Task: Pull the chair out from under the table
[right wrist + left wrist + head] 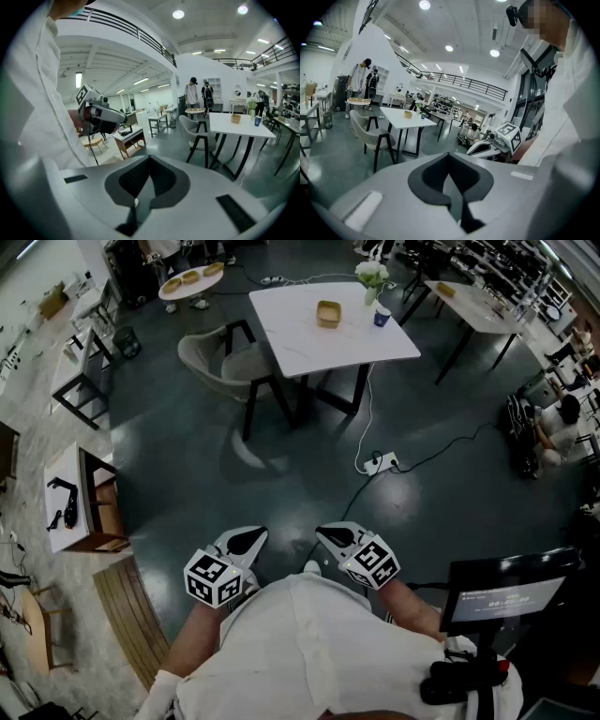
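Left gripper (246, 540) and right gripper (335, 534): jaws pressed together on both, nothing held, carried low just in front of the person's body. Pale grey upholstered chair with black legs (222, 362) stands well ahead and slightly left, seat tucked at the left edge of the white square table (309, 338), curved backrest turned outward to the left. Left gripper is nearer; approach not yet made

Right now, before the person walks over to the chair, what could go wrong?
The power strip and its cable lie across the way to the table: a trip hazard. The chair sits close against the table; a hard tug might jolt it and tip the cup. The left tongs and right tongs are shut and must open before gripping.
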Demonstrator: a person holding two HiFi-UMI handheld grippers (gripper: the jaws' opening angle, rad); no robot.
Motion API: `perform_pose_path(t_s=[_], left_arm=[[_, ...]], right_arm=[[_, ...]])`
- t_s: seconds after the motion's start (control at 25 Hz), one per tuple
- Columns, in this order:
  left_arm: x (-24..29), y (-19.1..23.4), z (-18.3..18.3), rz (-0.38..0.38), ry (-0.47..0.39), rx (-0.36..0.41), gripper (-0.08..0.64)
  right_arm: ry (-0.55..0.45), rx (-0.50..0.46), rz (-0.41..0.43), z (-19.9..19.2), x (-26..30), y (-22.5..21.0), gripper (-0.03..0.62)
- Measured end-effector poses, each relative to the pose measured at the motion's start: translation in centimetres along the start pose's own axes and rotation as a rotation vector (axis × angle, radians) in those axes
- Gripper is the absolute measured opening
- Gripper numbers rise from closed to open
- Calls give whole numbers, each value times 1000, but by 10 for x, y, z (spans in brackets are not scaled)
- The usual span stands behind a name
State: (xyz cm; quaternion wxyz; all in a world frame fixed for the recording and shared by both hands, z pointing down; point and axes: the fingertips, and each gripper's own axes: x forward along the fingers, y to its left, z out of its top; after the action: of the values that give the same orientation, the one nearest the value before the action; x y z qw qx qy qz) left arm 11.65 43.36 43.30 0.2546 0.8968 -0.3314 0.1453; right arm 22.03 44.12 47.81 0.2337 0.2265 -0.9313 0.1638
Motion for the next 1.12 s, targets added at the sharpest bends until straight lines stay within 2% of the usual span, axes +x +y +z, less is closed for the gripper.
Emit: perform_pose_path(t_s=[0.2, 0.36, 0.52, 0.72, 0.92, 1.08, 1.12], left_arm=[[54, -7, 23, 0, -13, 46, 6], [60, -1, 22, 43, -2, 20, 6], [60, 23, 23, 67, 5, -8, 6], [63, 81, 35, 46, -33, -48, 7], [50, 160, 78, 34, -87, -36, 8], [39, 217, 94, 15, -76, -15, 8], [36, 230, 96, 7, -69, -24, 9]], right_arm=[[-35, -28, -47, -3, -23, -64, 8], [-38, -21, -23, -8, -16, -83, 8], [-33, -13, -5, -1, 5, -96, 8], [-34, -1, -39, 27, 45, -117, 9], [-31, -13, -93, 80, 99, -137, 11], [-19, -37, -117, 121, 147, -151, 16], [-22, -37, -123, 130, 158, -151, 36]])
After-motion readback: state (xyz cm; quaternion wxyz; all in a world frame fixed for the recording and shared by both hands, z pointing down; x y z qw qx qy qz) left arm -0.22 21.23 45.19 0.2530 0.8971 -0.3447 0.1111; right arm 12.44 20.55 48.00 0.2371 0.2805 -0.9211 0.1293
